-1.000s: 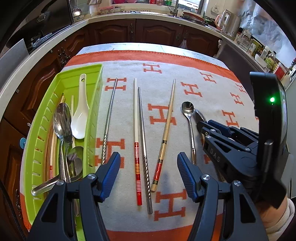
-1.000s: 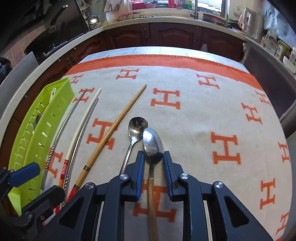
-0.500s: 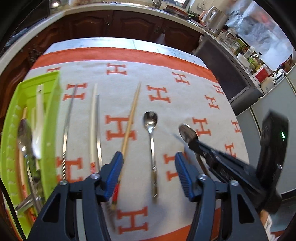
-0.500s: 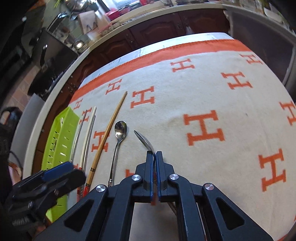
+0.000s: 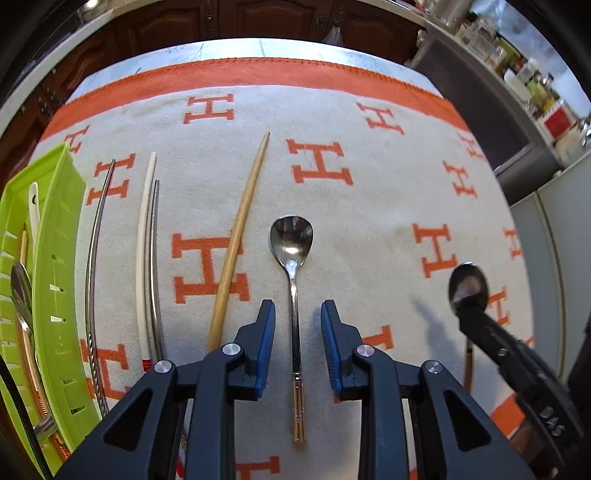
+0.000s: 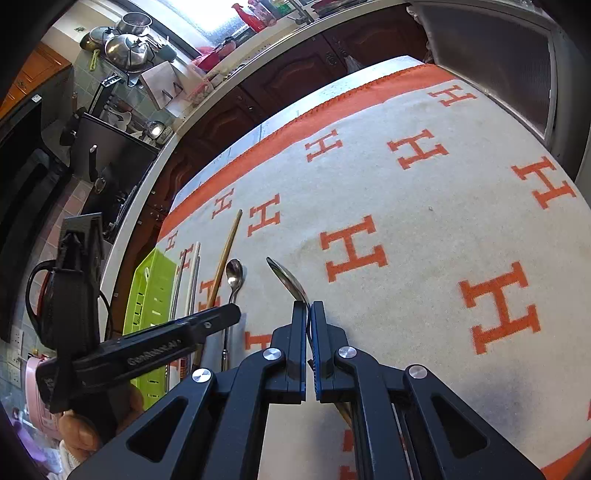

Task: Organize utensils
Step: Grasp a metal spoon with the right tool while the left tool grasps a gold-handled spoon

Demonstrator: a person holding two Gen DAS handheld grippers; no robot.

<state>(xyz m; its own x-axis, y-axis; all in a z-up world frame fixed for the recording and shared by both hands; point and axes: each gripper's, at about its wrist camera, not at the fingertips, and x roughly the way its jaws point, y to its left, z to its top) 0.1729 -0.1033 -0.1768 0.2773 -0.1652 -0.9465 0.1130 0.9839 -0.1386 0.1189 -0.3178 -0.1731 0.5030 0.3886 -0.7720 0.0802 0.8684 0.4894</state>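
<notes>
Lifted spoon (image 6: 286, 280) pinched in right gripper (image 6: 308, 314) — left gripper (image 5: 297, 314) (jaws closing) straddles second spoon (image 5: 292, 258).

Dark wooden cabinets (image 5: 258, 18) beneath pale countertop (image 6: 236, 79)

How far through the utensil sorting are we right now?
Partly done: several spoons already lie in the green tray. In hand: the right gripper is clamped on a spoon; the left gripper, jaws closing, straddles the gold-handled spoon. Four chopsticks remain on the cloth.
</notes>
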